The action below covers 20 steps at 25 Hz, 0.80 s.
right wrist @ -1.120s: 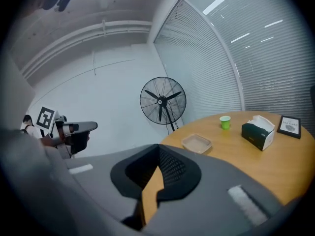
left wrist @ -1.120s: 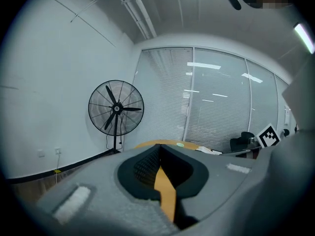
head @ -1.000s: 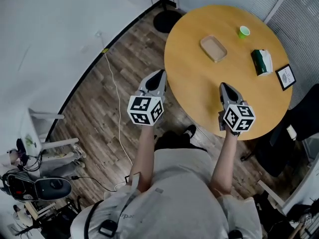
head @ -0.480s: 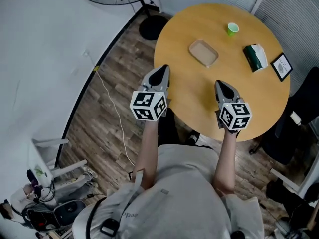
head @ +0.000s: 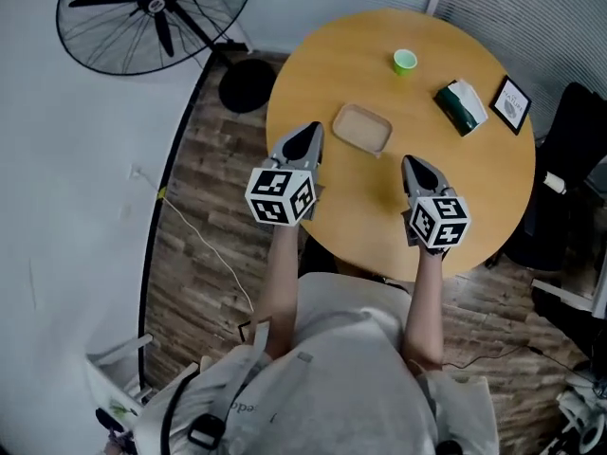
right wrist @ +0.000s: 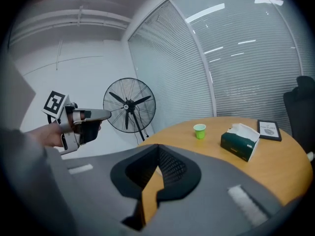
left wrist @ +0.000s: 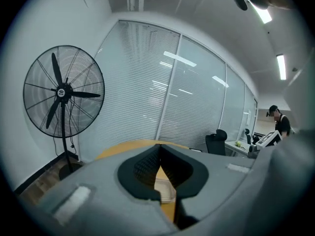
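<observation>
Tray: a shallow beige tray [head: 361, 129] lies flat on the round wooden surface [head: 474, 192], on the side towards the fan.
Left claw: the left claw [head: 307, 136] is held in the air over the surface's left rim. In the head view its tip is just beside the tray's left end. Its jaws are pressed together at the tips with nothing between them. In the left gripper view the tray shows through the slot below the tips.
Right claw: the right claw [head: 414, 166] is held over the near part of the surface, near the tray but apart from it. Its jaws are also drawn together and grip nothing.
Green cup: a small green cup [head: 405, 61] stands upright beyond the tray, on the far side of the surface.
Tissue box: a dark green tissue box [head: 459, 106] with a white tissue sticking up lies to the right of the cup.
Framed card: a dark-framed card [head: 511, 104] is just beside the tissue box, at the right rim.
Fan: a black standing fan [head: 156, 17] stands on the wood floor [head: 204, 221], left of the surface and near the white wall.
Chair: a black chair [head: 574, 131] stands to the right of the surface.
</observation>
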Available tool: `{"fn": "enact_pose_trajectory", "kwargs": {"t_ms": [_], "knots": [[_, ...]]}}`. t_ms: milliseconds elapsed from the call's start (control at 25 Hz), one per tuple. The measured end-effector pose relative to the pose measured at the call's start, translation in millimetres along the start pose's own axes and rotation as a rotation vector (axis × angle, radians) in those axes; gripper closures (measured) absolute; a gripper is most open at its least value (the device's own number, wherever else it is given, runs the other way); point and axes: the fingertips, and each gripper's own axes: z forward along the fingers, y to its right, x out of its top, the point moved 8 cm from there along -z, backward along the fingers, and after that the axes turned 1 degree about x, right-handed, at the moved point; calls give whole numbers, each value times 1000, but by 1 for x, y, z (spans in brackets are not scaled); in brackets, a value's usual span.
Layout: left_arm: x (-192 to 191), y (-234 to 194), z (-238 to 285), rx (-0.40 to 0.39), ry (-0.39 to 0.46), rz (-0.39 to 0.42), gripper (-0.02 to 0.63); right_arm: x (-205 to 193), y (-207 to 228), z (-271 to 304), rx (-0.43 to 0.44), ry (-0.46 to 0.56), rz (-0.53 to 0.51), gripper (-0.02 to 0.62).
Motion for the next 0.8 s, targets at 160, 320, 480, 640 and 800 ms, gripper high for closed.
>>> {"fn": "enact_pose_trajectory", "kwargs": {"t_ms": [160, 320, 480, 640, 800], "knots": [[11, -19, 36, -84, -26, 23, 601, 2, 3, 18, -85, 16, 37, 595], [6, -38, 65, -138, -69, 37, 601, -2, 6, 35, -158, 15, 70, 595], [2, -53, 91, -190, -119, 68, 601, -9, 10, 49, -235, 26, 116, 595], [1, -67, 112, -236, -154, 103, 601, -19, 9, 58, -312, 29, 156, 595], [-15, -73, 131, -272, -206, 133, 600, -27, 6, 63, -369, 15, 162, 595]]}}
